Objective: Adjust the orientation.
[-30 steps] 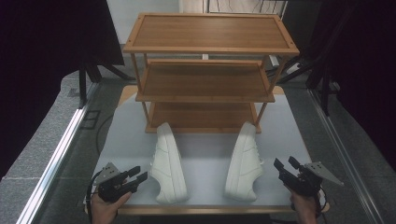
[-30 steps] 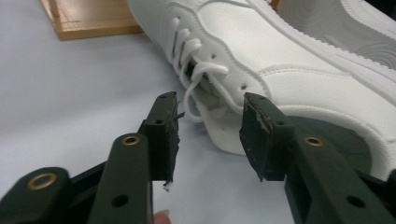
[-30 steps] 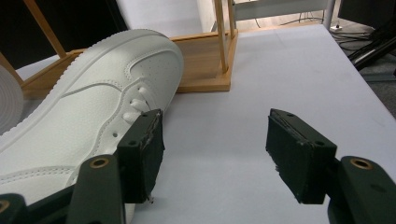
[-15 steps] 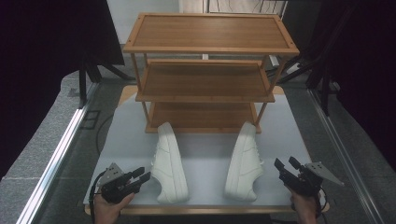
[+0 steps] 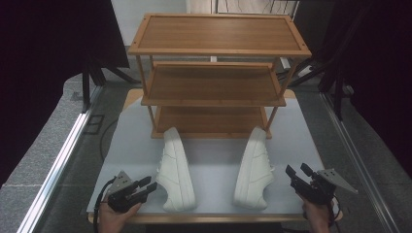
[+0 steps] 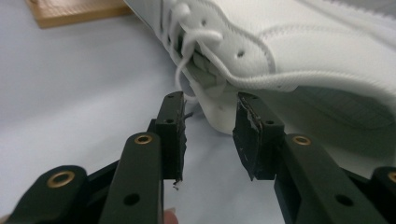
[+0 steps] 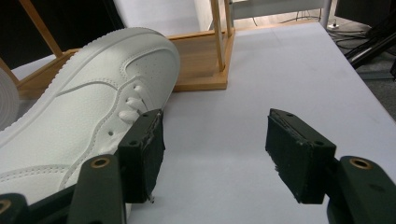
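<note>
Two white sneakers lie on their sides on the pale table, toes toward the rack: the left shoe (image 5: 175, 170) and the right shoe (image 5: 255, 167). My left gripper (image 5: 149, 183) sits at the front left and points at the left shoe's opening (image 6: 280, 51). Its jaws have just been closing and now stand partly apart. The left gripper's (image 6: 210, 100) tips flank the end of the shoe's tongue, and the pads press on nothing. My right gripper (image 5: 297, 170) is open at the front right, just right of the right shoe (image 7: 79, 107). Bare table shows between the right gripper's (image 7: 215, 119) jaws.
A three-tier wooden shelf rack (image 5: 214, 48) stands at the back of the table (image 5: 214, 160), its bottom board (image 7: 201, 56) just past the shoes' toes. Black stands and dark curtains flank the table. The table's front edge runs close under both hands.
The left gripper's jaws have narrowed a little and it has shifted slightly near the left shoe. The right gripper and both shoes have kept still.
</note>
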The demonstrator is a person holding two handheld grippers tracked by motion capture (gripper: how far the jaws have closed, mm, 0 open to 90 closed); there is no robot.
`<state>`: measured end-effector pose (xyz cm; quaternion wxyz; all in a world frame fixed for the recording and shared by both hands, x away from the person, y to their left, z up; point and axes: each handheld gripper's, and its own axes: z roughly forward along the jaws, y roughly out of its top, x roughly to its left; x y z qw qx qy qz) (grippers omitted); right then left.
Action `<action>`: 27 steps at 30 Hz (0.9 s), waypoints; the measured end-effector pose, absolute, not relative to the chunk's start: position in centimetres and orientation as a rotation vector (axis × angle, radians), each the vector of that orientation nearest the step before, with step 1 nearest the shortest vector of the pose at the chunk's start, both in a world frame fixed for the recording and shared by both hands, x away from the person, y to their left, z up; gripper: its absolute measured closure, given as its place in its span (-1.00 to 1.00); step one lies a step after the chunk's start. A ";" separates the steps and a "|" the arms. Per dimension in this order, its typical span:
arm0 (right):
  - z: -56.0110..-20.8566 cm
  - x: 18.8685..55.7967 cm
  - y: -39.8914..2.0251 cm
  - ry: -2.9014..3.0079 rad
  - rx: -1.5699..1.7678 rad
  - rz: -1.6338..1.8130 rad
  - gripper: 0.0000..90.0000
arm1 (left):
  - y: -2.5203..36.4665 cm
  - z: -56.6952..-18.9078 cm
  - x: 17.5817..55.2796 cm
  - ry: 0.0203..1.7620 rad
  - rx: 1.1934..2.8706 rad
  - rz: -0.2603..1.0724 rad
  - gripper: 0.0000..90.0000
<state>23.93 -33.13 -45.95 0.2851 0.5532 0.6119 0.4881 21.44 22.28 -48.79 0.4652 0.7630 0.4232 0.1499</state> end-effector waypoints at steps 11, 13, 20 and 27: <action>-46.0 24.0 -33.1 1.636 1.479 1.305 -0.19 | 19.9 -49.2 23.1 1.061 1.902 0.354 0.37; -46.0 24.0 -33.2 1.634 1.482 1.306 -0.19 | 19.9 -49.2 23.2 1.061 1.901 0.365 0.39; -46.0 23.9 -33.1 1.635 1.480 1.307 -0.19 | 19.1 -48.3 22.8 1.013 1.908 0.458 0.45; -45.9 24.0 -33.3 1.628 1.482 1.310 -0.19 | 18.9 -47.9 22.9 1.005 1.885 0.459 0.48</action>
